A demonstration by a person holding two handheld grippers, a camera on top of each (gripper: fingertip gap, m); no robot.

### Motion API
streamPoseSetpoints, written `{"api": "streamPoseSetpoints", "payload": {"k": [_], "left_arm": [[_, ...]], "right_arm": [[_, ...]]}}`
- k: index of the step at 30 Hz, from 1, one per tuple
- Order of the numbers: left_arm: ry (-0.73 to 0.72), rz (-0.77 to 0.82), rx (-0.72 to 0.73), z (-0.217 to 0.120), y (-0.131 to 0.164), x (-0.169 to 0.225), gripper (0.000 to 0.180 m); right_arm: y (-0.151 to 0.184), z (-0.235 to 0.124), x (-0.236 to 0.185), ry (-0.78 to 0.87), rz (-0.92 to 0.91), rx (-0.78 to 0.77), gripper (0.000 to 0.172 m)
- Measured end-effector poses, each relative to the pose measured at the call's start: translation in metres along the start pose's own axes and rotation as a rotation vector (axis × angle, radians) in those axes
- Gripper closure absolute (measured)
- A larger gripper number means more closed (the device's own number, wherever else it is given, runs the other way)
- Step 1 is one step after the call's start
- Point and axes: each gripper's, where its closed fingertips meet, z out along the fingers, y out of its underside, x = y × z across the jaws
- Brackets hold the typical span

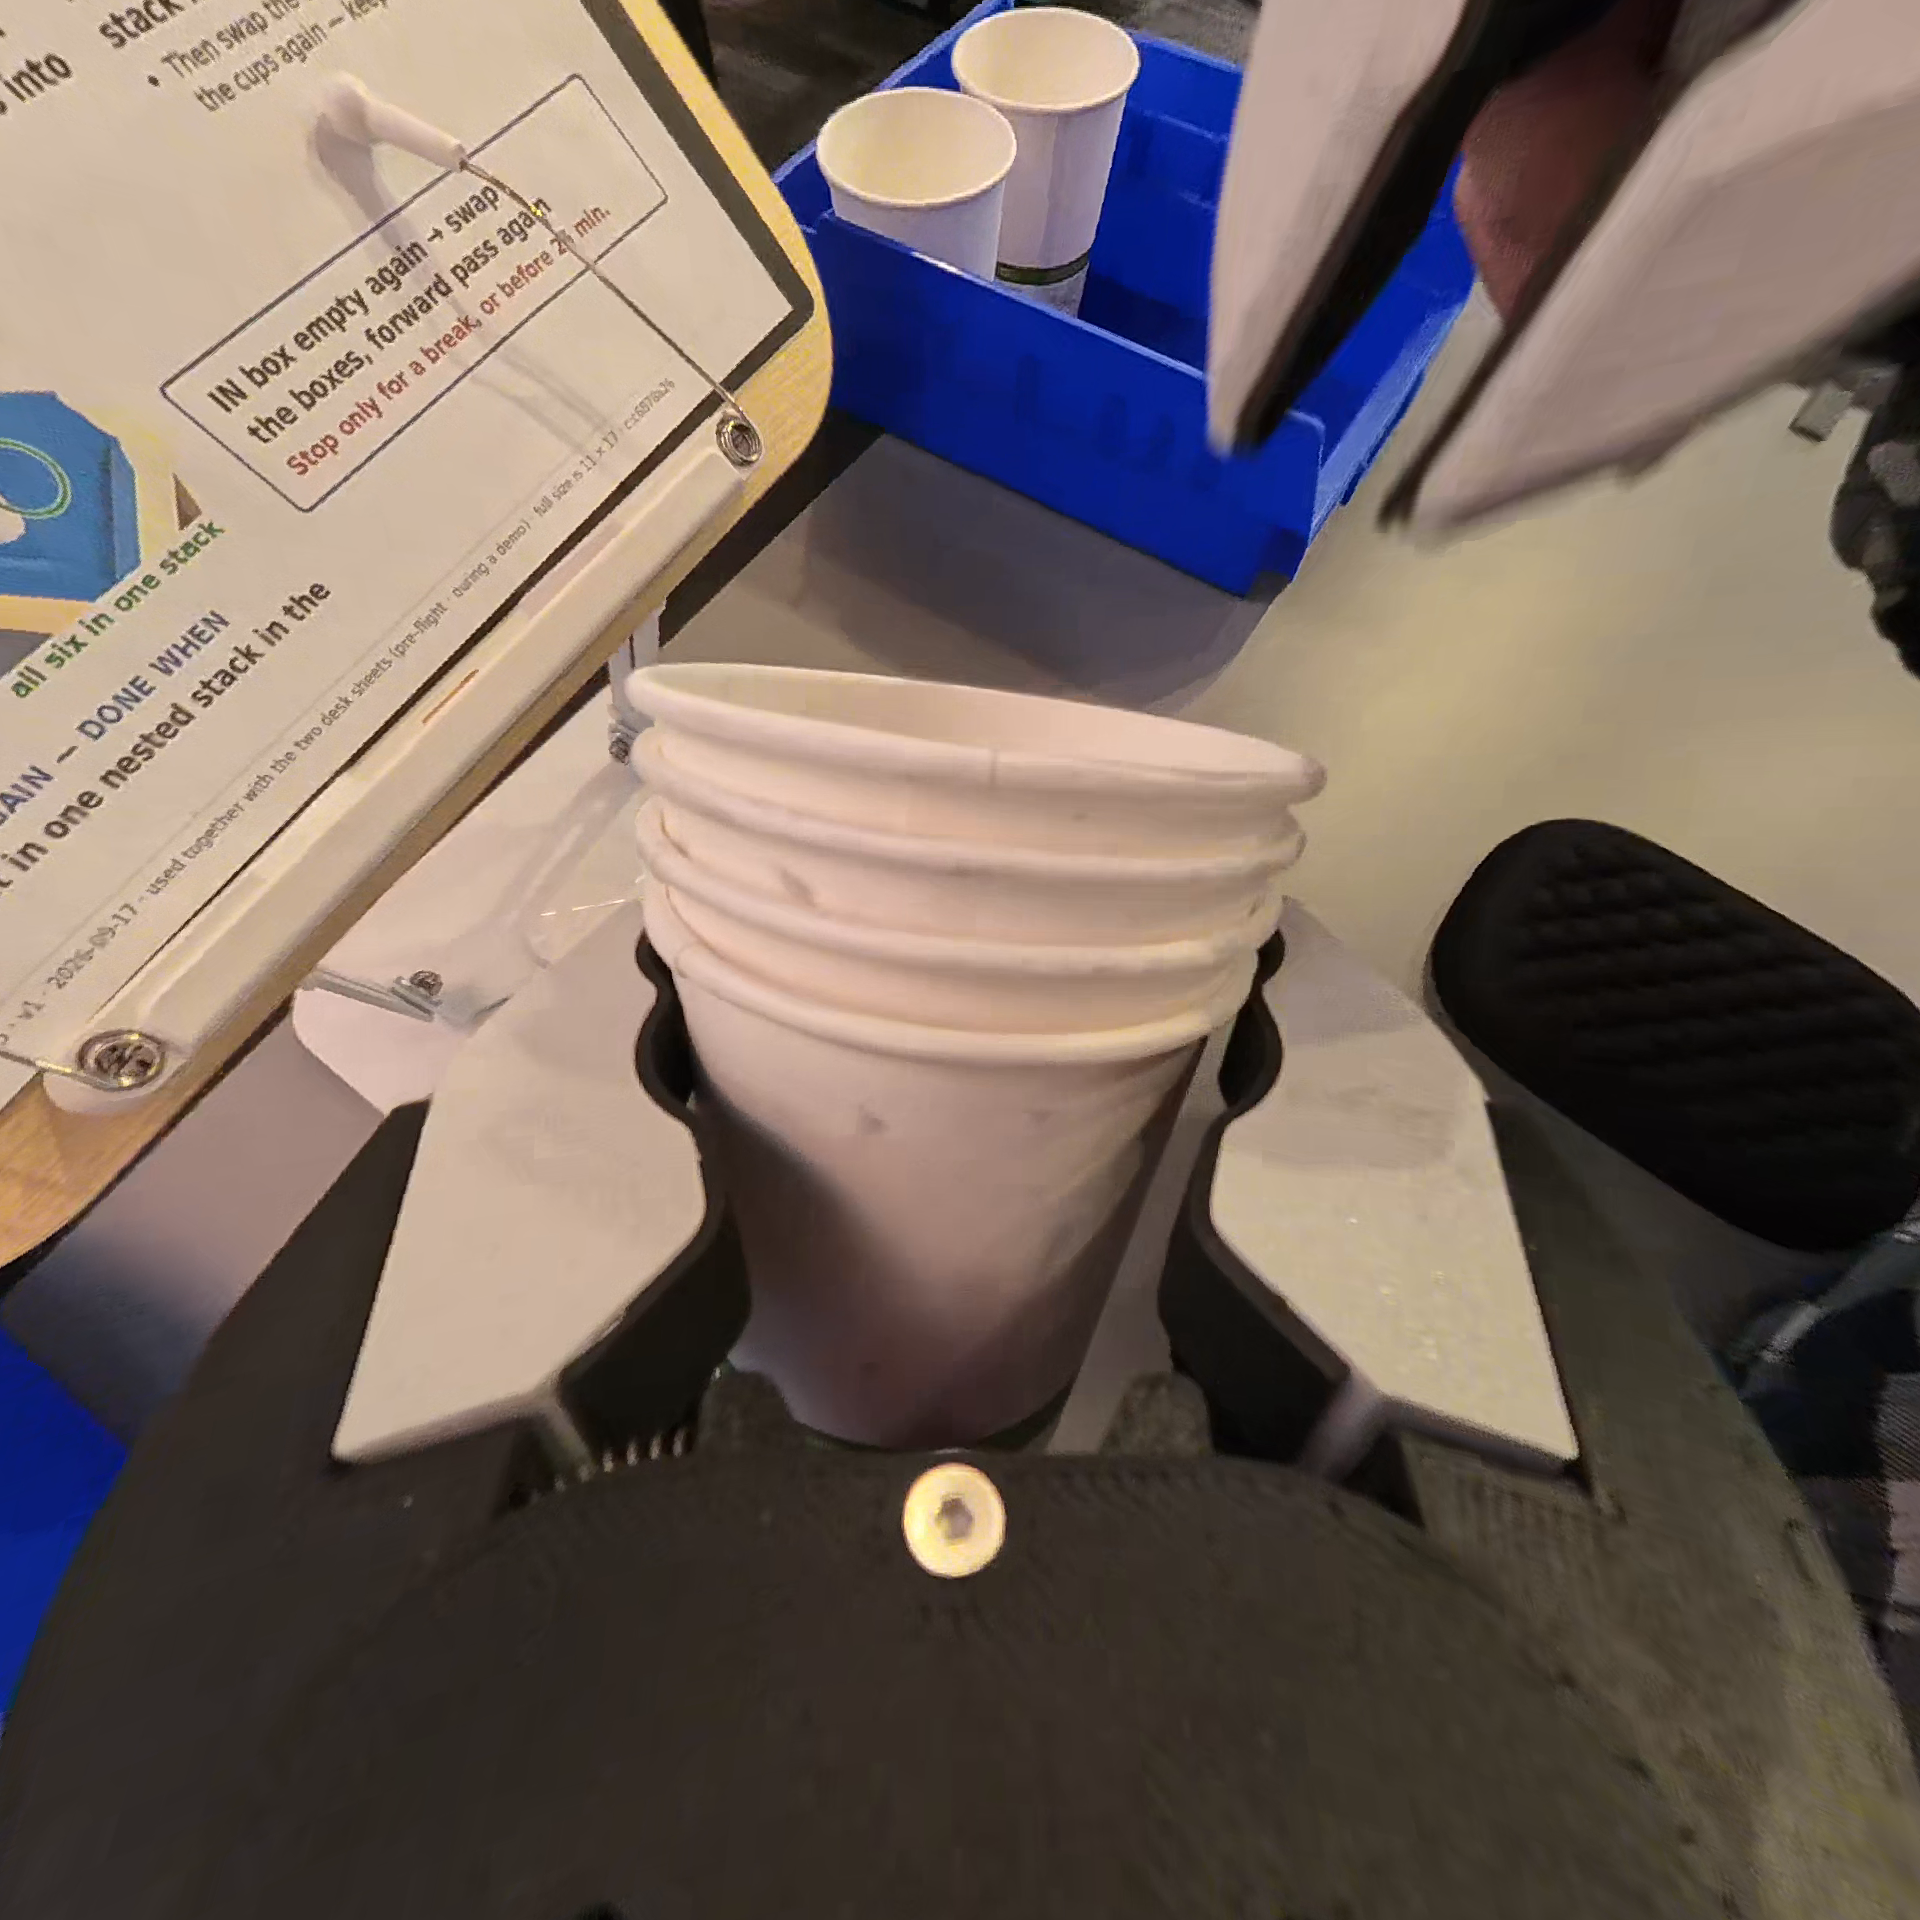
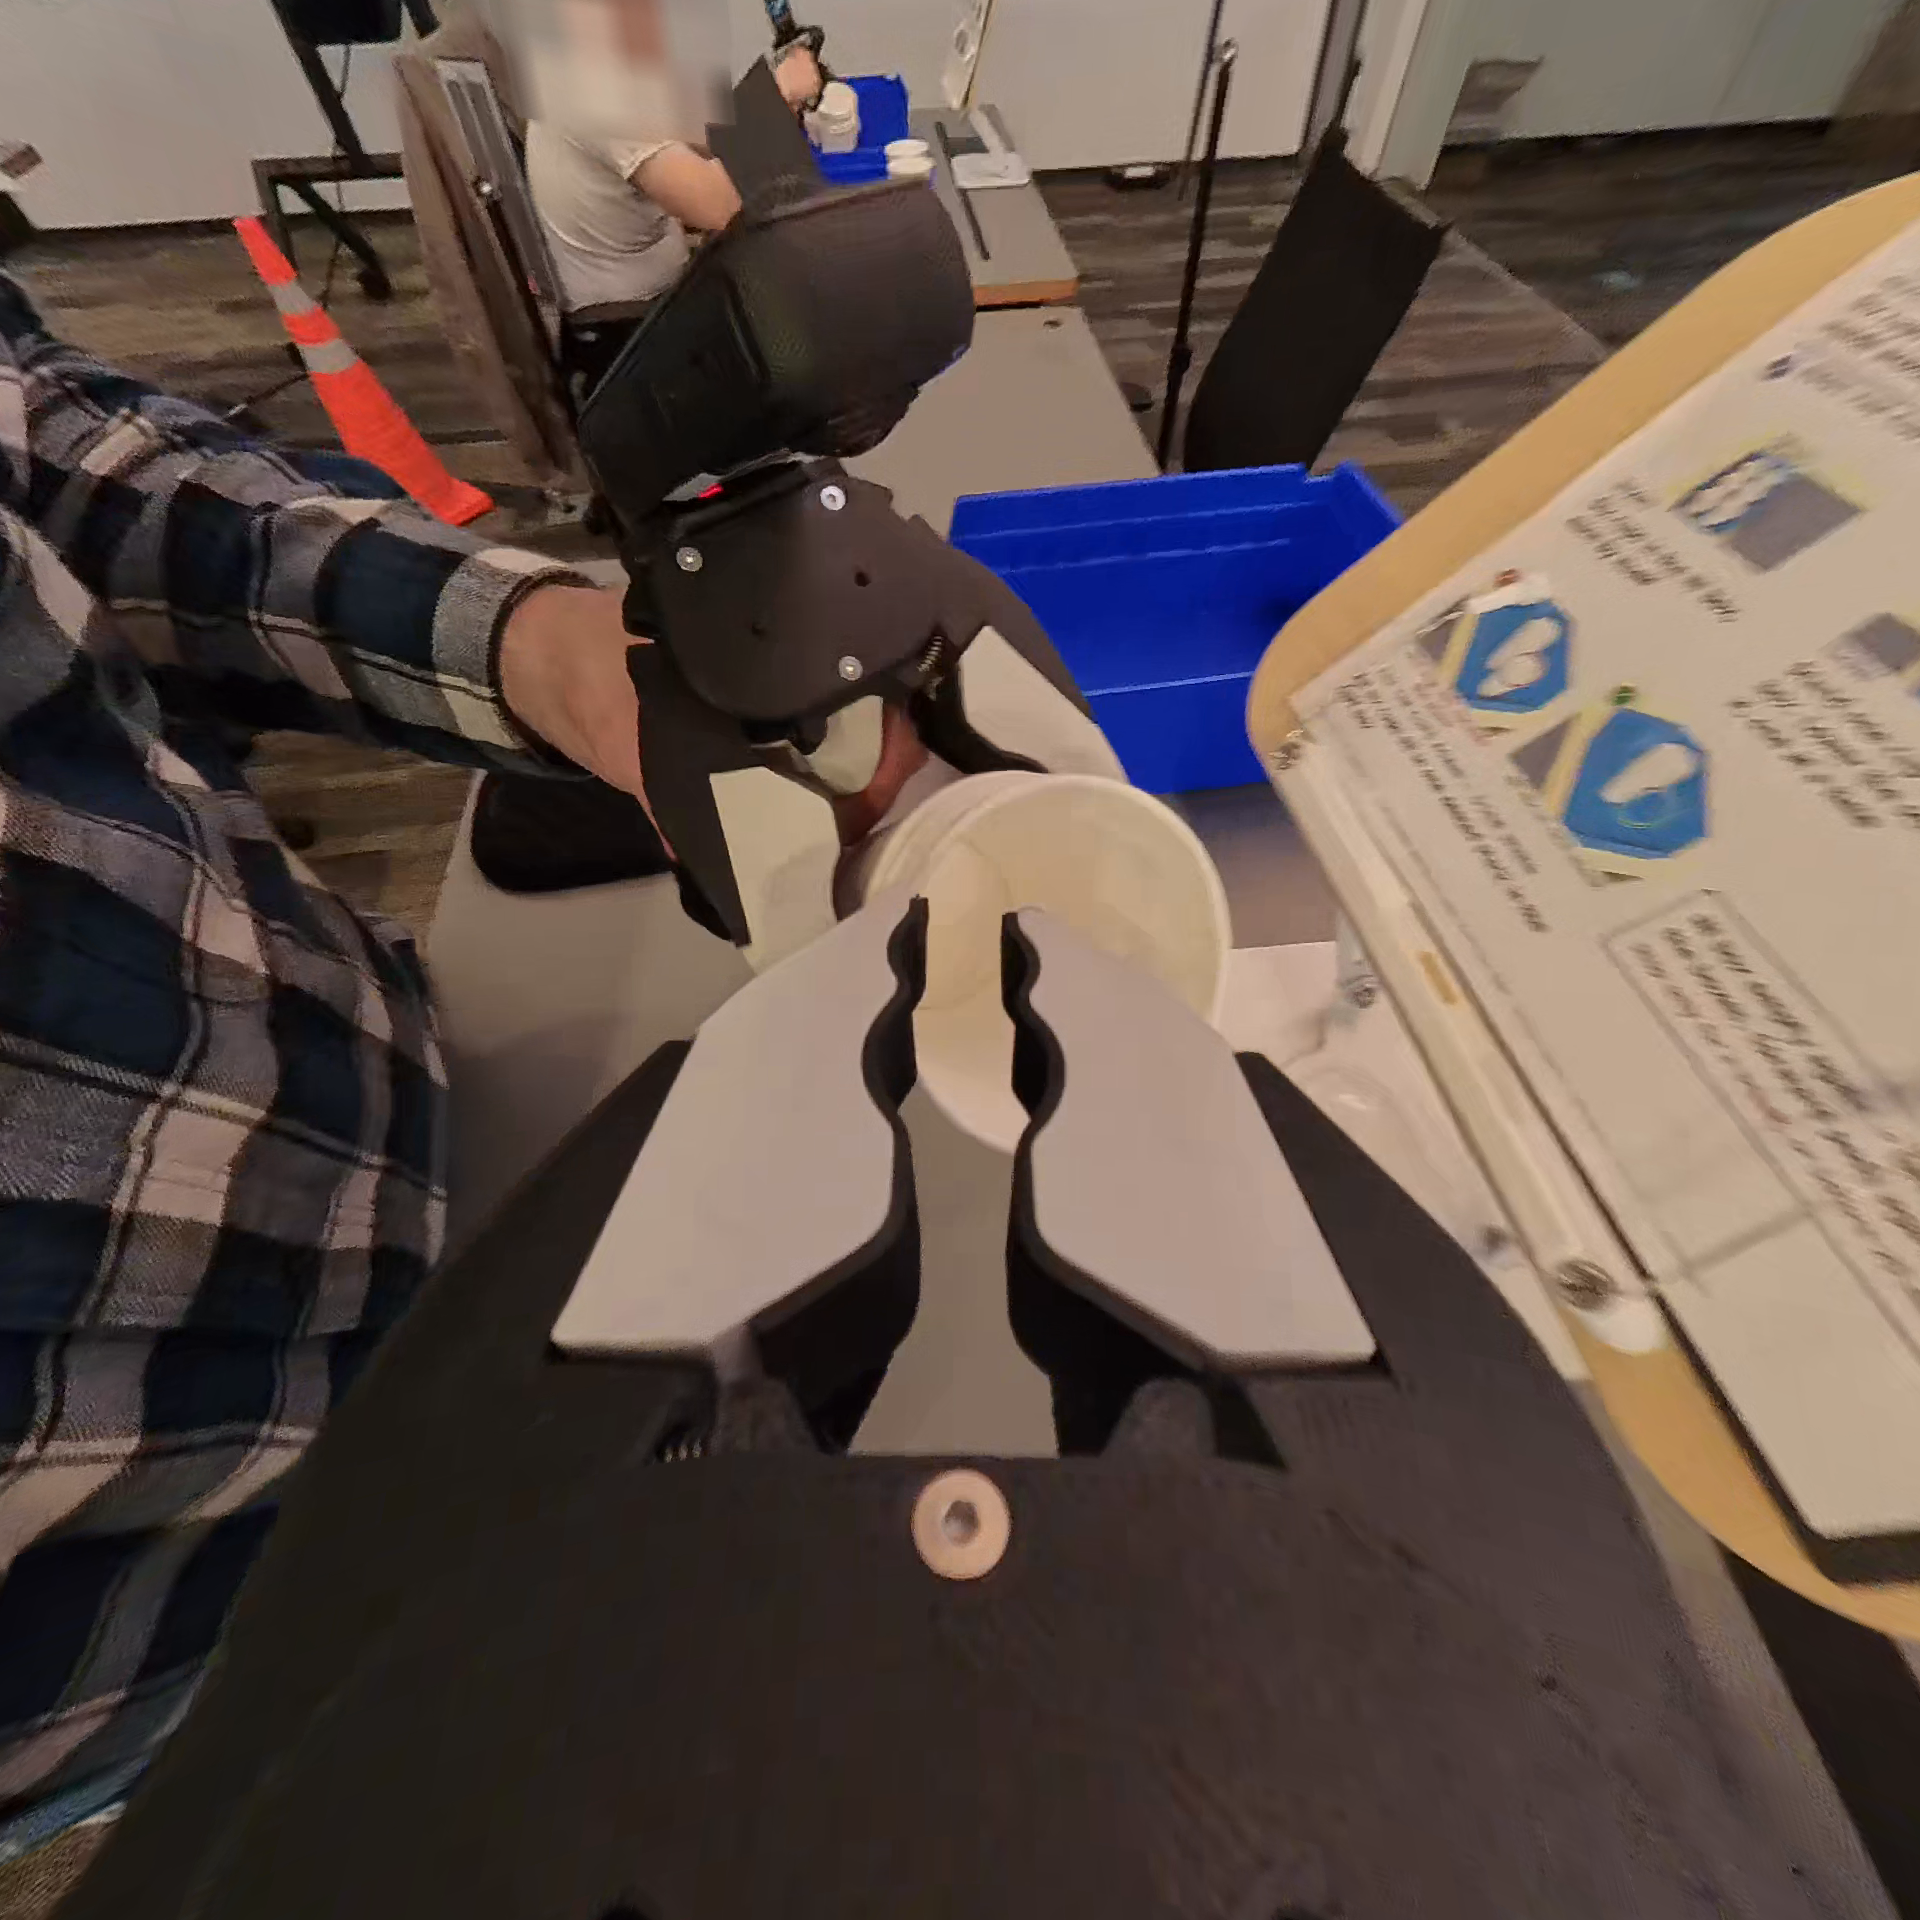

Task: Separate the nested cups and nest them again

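Note:
My left gripper (image 1: 961, 966) is shut on a nested stack of several white paper cups (image 1: 966, 935), its pads pressed on both sides just below the lowest rim. It holds the stack off the table. In the right wrist view the stack (image 2: 1081, 894) points its open mouth at the camera, with the left gripper (image 2: 904, 821) behind it. My right gripper (image 2: 961, 920) has a narrow gap between its fingers and holds nothing. It hovers just in front of the stack's mouth. It also shows in the left wrist view (image 1: 1320, 478), above and beyond the stack, not touching it.
A blue bin (image 1: 1039, 384) behind the stack holds two upright white cups (image 1: 914, 177). Another blue bin (image 2: 1143, 665) stands on the table. An instruction board (image 1: 364, 364) on a stand is close by (image 2: 1662, 935). A black chair armrest (image 1: 1683, 1039) is at the right. There is about 8 cm between the tips of the two grippers.

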Motion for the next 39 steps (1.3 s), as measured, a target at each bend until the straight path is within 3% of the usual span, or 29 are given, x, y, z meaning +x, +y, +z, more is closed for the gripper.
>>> {"api": "streamPoseSetpoints", "payload": {"k": [8, 25, 34, 39], "left_arm": [[-0.133, 0.109, -0.030, -0.003, 0.007, -0.002, 0.079], [-0.224, 0.127, -0.007, -0.003, 0.005, -0.010, 0.079], [-0.238, 0.121, -0.009, -0.002, 0.010, -0.011, 0.079], [-0.244, 0.114, 0.002, -0.005, 0.008, -0.015, 0.079]], "right_arm": [[0.010, 0.028, -0.013, -0.049, 0.094, -0.009, 0.164], [0.009, 0.022, -0.011, -0.079, 0.228, 0.073, 0.168], [0.018, 0.033, -0.011, -0.086, 0.246, 0.029, 0.168], [0.010, 0.019, -0.005, -0.062, 0.245, 0.065, 0.169]]}}
